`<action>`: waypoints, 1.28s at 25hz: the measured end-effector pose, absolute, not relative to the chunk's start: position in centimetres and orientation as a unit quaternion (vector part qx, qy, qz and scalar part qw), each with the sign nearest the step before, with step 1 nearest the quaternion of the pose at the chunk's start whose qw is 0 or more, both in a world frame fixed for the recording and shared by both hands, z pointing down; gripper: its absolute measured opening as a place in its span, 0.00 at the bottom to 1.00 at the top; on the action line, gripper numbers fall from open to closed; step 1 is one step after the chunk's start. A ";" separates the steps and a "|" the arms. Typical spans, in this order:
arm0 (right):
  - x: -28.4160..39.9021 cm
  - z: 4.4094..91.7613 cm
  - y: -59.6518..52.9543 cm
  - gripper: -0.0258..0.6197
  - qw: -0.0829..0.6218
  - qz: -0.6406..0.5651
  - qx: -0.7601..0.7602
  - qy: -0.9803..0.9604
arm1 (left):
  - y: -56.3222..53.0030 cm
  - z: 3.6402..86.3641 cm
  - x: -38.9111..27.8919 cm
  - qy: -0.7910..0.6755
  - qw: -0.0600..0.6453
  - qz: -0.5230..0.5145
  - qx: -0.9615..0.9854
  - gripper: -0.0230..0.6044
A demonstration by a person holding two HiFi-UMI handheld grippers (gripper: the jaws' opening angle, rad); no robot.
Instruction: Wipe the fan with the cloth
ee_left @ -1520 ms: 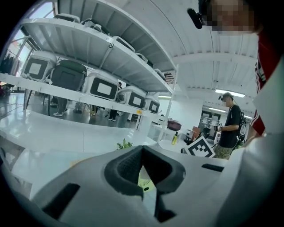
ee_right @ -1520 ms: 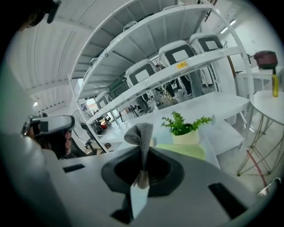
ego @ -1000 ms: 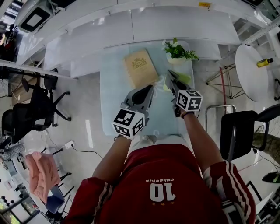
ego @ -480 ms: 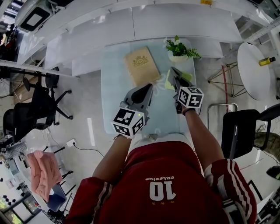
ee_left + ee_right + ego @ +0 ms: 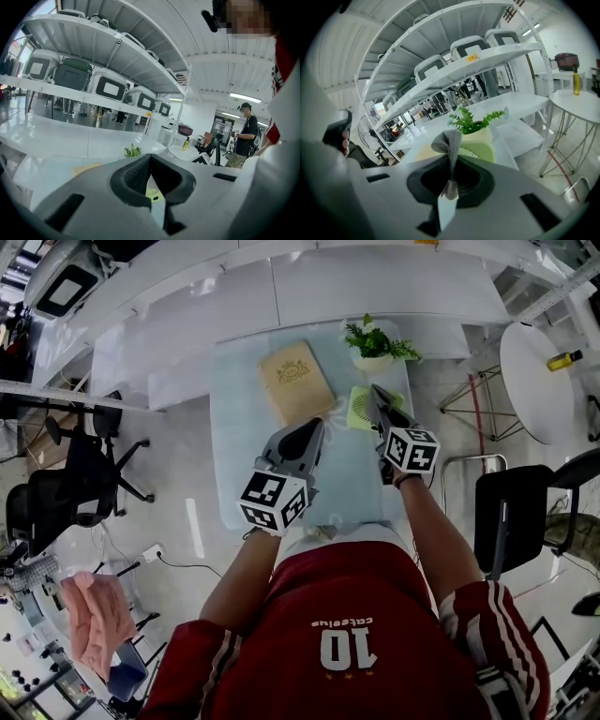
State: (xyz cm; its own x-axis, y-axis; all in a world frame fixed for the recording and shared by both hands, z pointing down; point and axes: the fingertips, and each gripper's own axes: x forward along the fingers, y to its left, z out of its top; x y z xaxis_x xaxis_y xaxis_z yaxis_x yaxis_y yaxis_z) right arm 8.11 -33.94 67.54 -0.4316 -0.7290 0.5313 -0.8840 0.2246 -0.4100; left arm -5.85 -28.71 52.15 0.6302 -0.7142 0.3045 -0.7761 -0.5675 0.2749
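A small light-green fan (image 5: 359, 410) lies on the pale blue table (image 5: 244, 456), in front of a potted plant (image 5: 373, 345). My right gripper (image 5: 374, 391) hovers at the fan's right edge. In the right gripper view this gripper (image 5: 451, 161) is shut on a grey cloth (image 5: 451, 139) that sticks up in a fold from the jaws, with the fan (image 5: 480, 150) just beyond. My left gripper (image 5: 314, 425) is held over the table's middle, left of the fan, shut and empty. Through its jaws (image 5: 150, 158) a sliver of the fan (image 5: 151, 190) shows.
A tan book (image 5: 295, 381) lies at the table's back, left of the plant. White benches and shelving with crates (image 5: 112, 86) stand beyond. A round white table with a yellow bottle (image 5: 567, 359) is at the right, a black chair (image 5: 511, 521) nearer.
The right gripper with the cloth has shifted a little forward and right, so more of the green fan shows to its left. The left gripper has hardly moved.
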 end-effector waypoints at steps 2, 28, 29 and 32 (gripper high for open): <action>8.9 67.6 -33.8 0.07 0.114 0.341 0.527 -0.770 | -28.7 52.2 -5.6 -0.420 0.195 0.079 0.883 0.04; 15.9 67.7 -30.0 0.07 0.128 0.330 0.593 -0.723 | -26.8 52.5 -4.1 -0.412 0.198 0.070 0.887 0.04; 15.8 67.6 -29.7 0.07 0.128 0.330 0.593 -0.723 | -26.7 52.4 -4.1 -0.412 0.198 0.070 0.887 0.04; 15.5 67.4 -28.8 0.07 0.127 0.332 0.590 -0.725 | -26.1 52.2 -4.0 -0.411 0.197 0.071 0.887 0.04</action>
